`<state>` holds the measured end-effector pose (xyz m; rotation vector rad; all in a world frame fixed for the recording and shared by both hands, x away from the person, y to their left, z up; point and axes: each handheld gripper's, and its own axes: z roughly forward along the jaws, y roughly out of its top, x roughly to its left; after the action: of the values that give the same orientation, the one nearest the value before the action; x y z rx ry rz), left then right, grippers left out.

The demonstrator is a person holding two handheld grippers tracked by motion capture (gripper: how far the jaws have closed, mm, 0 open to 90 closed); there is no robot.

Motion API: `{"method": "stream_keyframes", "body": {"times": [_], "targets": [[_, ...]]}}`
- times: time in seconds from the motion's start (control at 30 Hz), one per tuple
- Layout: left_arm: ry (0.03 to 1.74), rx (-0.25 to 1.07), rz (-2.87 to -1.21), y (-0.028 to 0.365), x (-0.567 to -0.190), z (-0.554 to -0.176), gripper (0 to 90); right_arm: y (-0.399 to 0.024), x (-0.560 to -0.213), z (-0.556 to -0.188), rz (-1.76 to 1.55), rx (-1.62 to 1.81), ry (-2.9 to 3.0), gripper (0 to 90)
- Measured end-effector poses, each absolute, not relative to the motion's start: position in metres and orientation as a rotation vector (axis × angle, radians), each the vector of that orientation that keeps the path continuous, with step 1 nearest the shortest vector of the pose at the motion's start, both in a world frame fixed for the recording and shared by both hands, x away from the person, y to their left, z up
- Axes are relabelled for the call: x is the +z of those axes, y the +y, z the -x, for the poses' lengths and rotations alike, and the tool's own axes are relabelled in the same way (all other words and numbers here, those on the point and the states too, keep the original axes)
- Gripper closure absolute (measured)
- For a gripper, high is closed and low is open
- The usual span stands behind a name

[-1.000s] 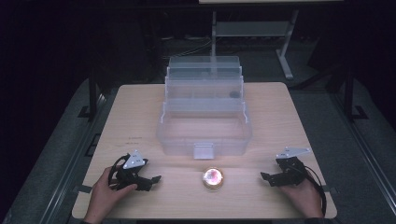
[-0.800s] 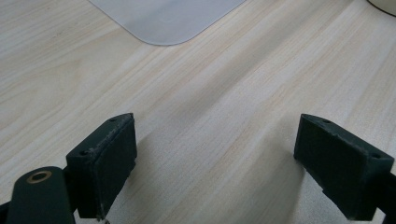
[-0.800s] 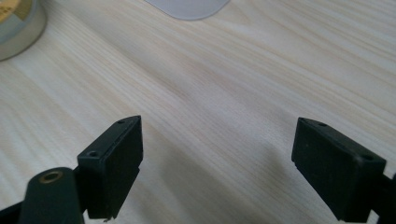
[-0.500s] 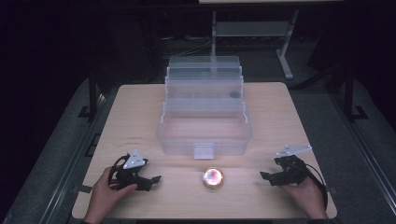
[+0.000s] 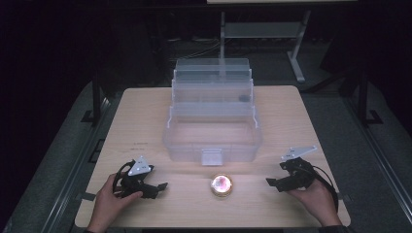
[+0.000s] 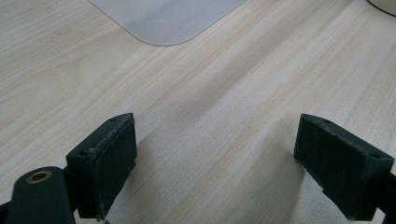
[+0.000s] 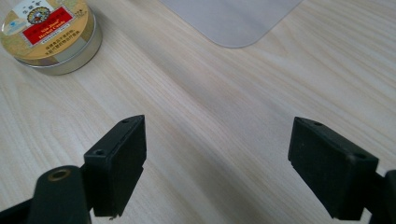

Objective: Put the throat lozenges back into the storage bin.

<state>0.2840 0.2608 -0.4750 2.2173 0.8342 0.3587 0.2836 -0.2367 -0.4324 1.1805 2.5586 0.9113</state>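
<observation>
Dark surroundings close in on a pale wood counter (image 5: 145, 111), lit from above, with a metal stand behind it at 12 o'clock. A clear plastic tiered box (image 5: 212, 121) stands open at the counter's centre, its trays stepped back toward 12 o'clock and its deep bottom bin nearest the person. A small round tin (image 5: 221, 185) with a gold and red lid sits just in front of the box latch, toward 6 o'clock.

The left gripper (image 5: 156, 186) rests low on the counter at 7 o'clock of the tin; the right gripper (image 5: 272, 183) sits at 4 o'clock of it. Both sets of fingers stand wide open and hold nothing: the left gripper view shows bare wood between the fingers (image 6: 105, 158), and the right gripper view likewise, with the tin (image 7: 49, 35) lying off to its upper left, well apart.

Risks, as judged:
- The tin is low, smooth-walled and likely slick; a pinch set too high on the rim could skid it across the counter or pop it out sideways.
- The tin lies close to the box front; a hasty approach from 6 o'clock could push it against the latch or shift the light box.
- Lifting it over the bin wall with too little height could clip the rim.

Open room is ample at 9 and 3 o'clock of the tin. The counter's near edge lies close behind both hands.
</observation>
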Motion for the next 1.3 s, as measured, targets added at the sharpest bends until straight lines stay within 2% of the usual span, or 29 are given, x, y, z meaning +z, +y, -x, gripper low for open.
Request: {"method": "stream_keyframes", "body": {"times": [0.63,1.3], "targets": [[0.838,0.360,-2.213,0.260,-0.475,-0.284,12.2,-0.203,-0.412,-0.291,-1.027,0.901,2.674,18.8],[0.841,0.360,-2.208,0.260,-0.475,-0.284,12.2,-0.169,-0.407,-0.298,-0.897,0.879,2.760,18.6]]}}
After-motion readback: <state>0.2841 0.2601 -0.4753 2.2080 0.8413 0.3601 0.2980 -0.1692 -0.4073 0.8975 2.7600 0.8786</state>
